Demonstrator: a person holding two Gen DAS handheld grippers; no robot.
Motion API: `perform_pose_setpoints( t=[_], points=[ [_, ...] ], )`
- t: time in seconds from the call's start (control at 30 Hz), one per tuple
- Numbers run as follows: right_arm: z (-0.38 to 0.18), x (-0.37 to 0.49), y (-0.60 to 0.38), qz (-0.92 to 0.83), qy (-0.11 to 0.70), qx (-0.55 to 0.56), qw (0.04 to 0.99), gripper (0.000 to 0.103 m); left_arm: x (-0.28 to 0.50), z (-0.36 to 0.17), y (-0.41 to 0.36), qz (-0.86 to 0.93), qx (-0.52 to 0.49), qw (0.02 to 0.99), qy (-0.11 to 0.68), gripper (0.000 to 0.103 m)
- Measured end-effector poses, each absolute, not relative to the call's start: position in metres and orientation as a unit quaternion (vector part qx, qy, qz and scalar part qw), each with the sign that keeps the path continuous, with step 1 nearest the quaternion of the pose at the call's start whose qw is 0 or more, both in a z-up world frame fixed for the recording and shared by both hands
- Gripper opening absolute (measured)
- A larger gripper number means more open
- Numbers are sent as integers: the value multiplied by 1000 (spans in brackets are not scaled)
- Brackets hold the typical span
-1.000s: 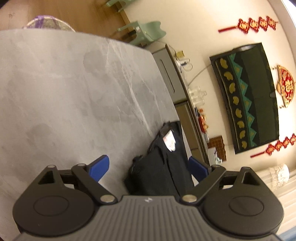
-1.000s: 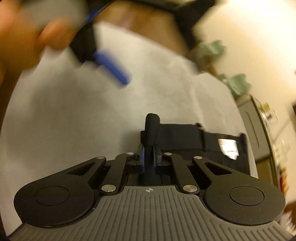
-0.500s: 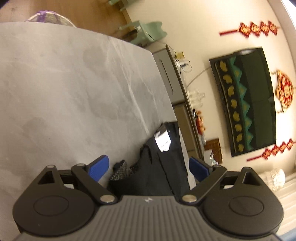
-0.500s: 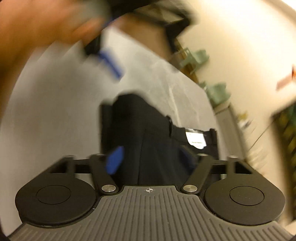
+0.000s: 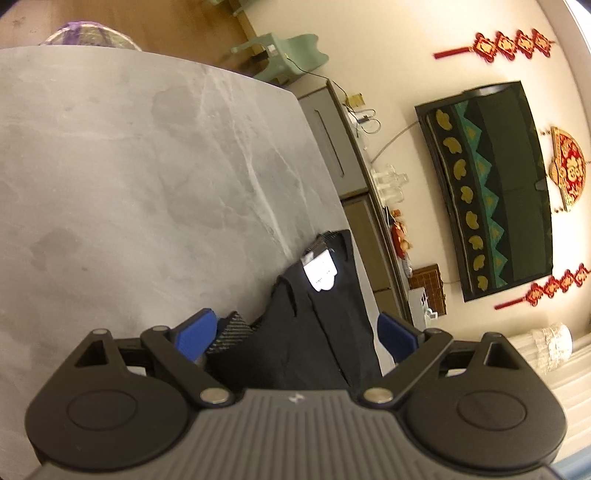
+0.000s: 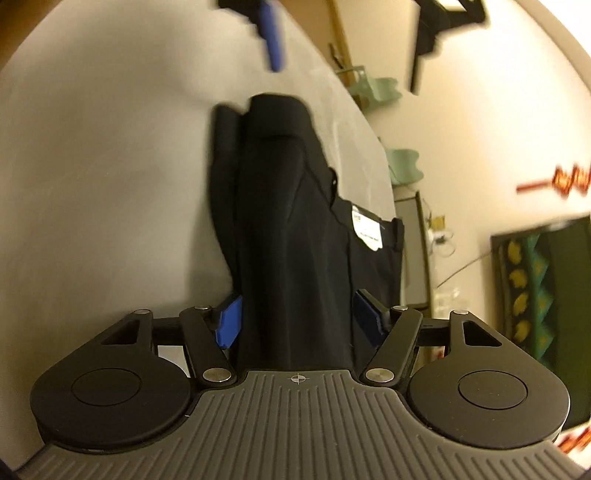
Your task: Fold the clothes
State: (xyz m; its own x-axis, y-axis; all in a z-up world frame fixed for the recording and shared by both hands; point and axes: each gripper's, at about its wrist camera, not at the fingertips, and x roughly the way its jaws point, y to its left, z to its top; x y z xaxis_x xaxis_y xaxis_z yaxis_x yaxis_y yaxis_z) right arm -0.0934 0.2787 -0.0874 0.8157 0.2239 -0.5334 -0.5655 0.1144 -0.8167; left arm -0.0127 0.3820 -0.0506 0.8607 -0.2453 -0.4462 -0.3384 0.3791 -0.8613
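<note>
Lying on the grey marble-patterned tabletop (image 5: 140, 177) close to its right-hand edge is a folded black fabric garment (image 6: 295, 229) with a white printed label (image 6: 366, 229) sewn at its far end; in the left wrist view the same garment (image 5: 314, 332) runs away from the camera with the label (image 5: 320, 272) facing up and a patch of grey woven mesh lining (image 5: 231, 330) showing at its near left corner. The right gripper (image 6: 297, 325) straddles the near end of the garment with its blue-padded jaws apart, one on either side of the cloth; the jaws are closing at this moment, the cloth lies between them, and neither pad can be seen pressing on it. The left gripper (image 5: 293, 334) also stands with its blue pads spread wide, the garment between them and the left pad just beside the mesh corner, holding nothing. Blurred at the top of the right wrist view are the black frame and one blue finger (image 6: 272, 33) of the left gripper above the table. Beyond the table stand pale green plastic chairs (image 5: 284, 55), a grey low cabinet (image 5: 332, 144) and a dark wall-mounted screen (image 5: 491, 184) between red hanging ornaments (image 5: 509, 46).
</note>
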Motion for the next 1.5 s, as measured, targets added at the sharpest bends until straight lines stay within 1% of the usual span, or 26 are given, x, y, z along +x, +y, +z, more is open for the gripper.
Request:
perform_pose_setpoints(
  t=[0.03,0.13,0.2,0.23,0.27,0.4,0.47,0.67,0.77,0.8,0.83,0.87,0.9,0.93,0.97,1.0,1.03,1.13,1.2,1.27,1.33,1.37,1.4,1.43,1.47,1.5],
  points=[
    [-81,-87,282,279,157,-580,749,67,-13,-52,383,30,-557,787,263,96],
    [-70,-69,290,296,189,-524,776,60,-12,-54,382,26,-558,785,268,96],
    [-67,-59,294,308,207,-497,784,35,-11,-56,381,25,-556,785,272,96],
    [-65,-54,294,317,224,-478,788,8,-10,-56,380,24,-555,785,274,96],
    [-61,-50,292,323,235,-455,796,2,-10,-58,379,24,-555,785,275,96],
    [-28,-23,265,329,270,-326,844,2,-7,-63,372,17,-553,783,284,96],
    [-16,-12,252,334,286,-284,852,2,-1,-68,363,5,-561,775,291,96],
    [-4,10,231,348,317,-217,855,2,22,-82,328,-47,-586,752,298,100],
    [-3,10,226,364,332,-185,850,2,37,-90,317,-74,-604,739,291,100],
    [-2,10,224,369,337,-175,848,2,40,-89,316,-79,-599,743,287,85],
    [-3,10,223,375,342,-167,845,2,43,-87,315,-83,-589,753,282,50],
    [-4,8,223,383,344,-173,840,6,46,-83,314,-80,-573,764,284,34],
    [-6,7,222,391,347,-178,834,12,47,-80,313,-69,-555,776,292,9],
    [-5,4,219,398,348,-179,830,27,48,-77,312,-57,-536,786,303,8],
    [-2,2,213,409,351,-174,824,49,47,-77,312,-41,-526,791,311,8],
    [1,0,207,420,353,-167,819,56,44,-79,314,-19,-524,789,320,8],
    [6,0,201,428,351,-155,819,62,40,-84,318,3,-532,779,331,8],
    [18,16,177,423,357,-83,829,62,29,-89,328,37,-552,762,337,8],
    [21,32,165,401,364,-45,839,59,26,-89,330,54,-549,762,341,8],
    [6,44,172,353,389,-100,845,53,27,-85,329,67,-533,769,347,8],
    [-25,48,188,323,430,-193,821,49,27,-84,328,67,-528,771,349,9],
    [-31,42,193,329,410,-224,821,49,28,-83,328,67,-522,774,350,10],
    [-33,43,198,335,411,-240,813,50,28,-81,327,70,-520,777,349,18],
    [-30,50,200,337,414,-234,813,48,26,-80,327,74,-519,778,346,38],
    [-27,58,201,337,415,-226,814,49,26,-79,327,70,-524,778,340,50],
    [-23,73,201,322,408,-212,828,50,25,-79,326,63,-532,777,332,65]
  ],
)
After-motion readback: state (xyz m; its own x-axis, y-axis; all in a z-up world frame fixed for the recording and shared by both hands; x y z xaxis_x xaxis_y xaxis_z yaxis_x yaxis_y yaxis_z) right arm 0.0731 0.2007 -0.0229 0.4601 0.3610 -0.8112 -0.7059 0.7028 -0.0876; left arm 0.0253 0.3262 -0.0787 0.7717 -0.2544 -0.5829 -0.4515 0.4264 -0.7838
